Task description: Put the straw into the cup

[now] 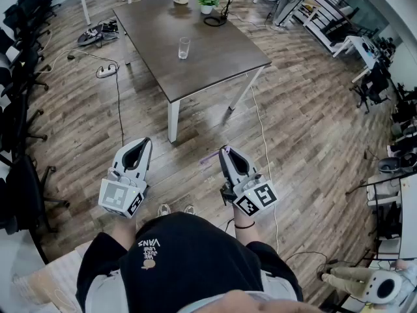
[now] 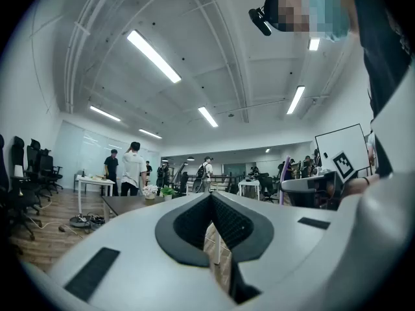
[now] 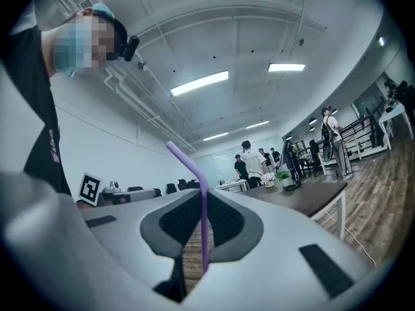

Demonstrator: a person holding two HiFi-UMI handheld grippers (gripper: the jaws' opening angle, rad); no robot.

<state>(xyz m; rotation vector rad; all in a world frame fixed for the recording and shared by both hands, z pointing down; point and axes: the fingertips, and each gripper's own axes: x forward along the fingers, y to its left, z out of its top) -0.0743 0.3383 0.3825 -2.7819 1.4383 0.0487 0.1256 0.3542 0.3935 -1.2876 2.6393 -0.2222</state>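
The right gripper pinches a purple straw tight between its two jaws. The straw sticks up past the jaw tips, and its top bends over to one side. The left gripper has its jaws closed too, with nothing in them. Both grippers are over the wood floor, well apart from the brown table. The glass cup stands upright near the middle of the table, away from all its edges.

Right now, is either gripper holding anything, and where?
The right gripper pinches the bendy purple plastic straw by its straight lower shaft; the left gripper is empty.
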